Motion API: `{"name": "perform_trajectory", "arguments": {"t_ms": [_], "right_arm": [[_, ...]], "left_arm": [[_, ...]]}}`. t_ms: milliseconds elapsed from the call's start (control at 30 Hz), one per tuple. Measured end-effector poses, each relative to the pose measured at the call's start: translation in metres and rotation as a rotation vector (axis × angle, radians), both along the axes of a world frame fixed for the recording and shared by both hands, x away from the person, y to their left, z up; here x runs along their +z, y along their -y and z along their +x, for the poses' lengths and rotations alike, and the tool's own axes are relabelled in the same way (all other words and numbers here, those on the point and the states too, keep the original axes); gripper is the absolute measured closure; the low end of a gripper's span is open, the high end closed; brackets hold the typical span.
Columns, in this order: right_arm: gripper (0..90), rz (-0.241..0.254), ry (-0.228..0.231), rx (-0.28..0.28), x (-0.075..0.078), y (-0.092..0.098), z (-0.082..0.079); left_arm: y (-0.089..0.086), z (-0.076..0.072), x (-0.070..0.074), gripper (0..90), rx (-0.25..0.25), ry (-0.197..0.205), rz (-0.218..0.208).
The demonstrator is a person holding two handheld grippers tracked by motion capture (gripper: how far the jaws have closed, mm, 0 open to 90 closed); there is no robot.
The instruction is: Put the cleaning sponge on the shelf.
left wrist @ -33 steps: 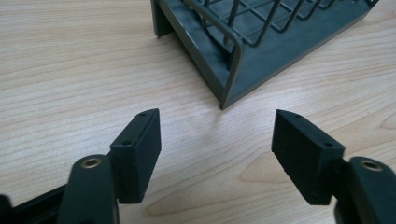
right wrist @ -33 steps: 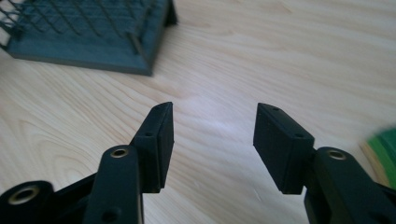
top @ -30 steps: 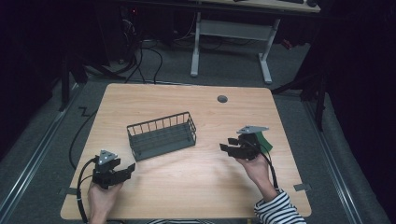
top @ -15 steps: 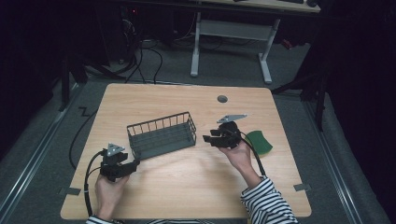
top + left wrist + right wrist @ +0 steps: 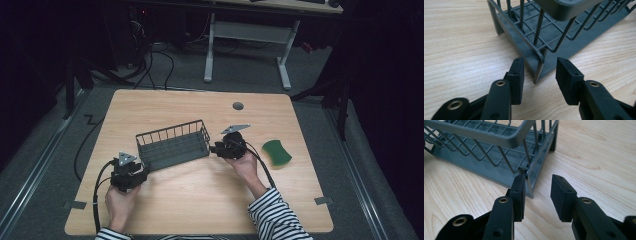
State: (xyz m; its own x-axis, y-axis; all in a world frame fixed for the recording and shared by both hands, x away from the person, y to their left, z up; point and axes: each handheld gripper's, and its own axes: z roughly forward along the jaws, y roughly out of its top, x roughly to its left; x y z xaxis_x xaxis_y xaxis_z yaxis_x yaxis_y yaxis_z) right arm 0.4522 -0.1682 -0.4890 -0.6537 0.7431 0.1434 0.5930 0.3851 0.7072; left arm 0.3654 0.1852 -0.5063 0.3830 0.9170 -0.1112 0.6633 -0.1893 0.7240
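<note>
While both sets of jaws have just been closing, each straddles a basket (image 5: 174, 146) corner post, pads not yet pressing. Right gripper (image 5: 216, 148) now moved from sponge (image 5: 276, 152) to basket's right end; left gripper (image 5: 144, 172) at left end. Two-handed lift looks imminent.

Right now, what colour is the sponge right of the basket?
Green; the sponge lies on the table, best seen in the high view.
</note>
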Motion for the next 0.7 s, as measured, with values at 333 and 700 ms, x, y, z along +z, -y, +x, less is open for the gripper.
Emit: {"name": "perform_trajectory", "arguments": {"t_ms": [333,700], "right_arm": [[78.4,0.003,-0.011,0.029,-0.0087,-0.0098,0.0035],[85.9,-0.020,0.007,0.036,-0.0082,-0.0086,0.0014]], "left_arm": [[-0.0004,0.0013,-0.0009,72.2,-0.013,0.006,-0.012],[0.0014,-0.0011,-0.0010,84.7,-0.047,0.011,-0.003]]}}
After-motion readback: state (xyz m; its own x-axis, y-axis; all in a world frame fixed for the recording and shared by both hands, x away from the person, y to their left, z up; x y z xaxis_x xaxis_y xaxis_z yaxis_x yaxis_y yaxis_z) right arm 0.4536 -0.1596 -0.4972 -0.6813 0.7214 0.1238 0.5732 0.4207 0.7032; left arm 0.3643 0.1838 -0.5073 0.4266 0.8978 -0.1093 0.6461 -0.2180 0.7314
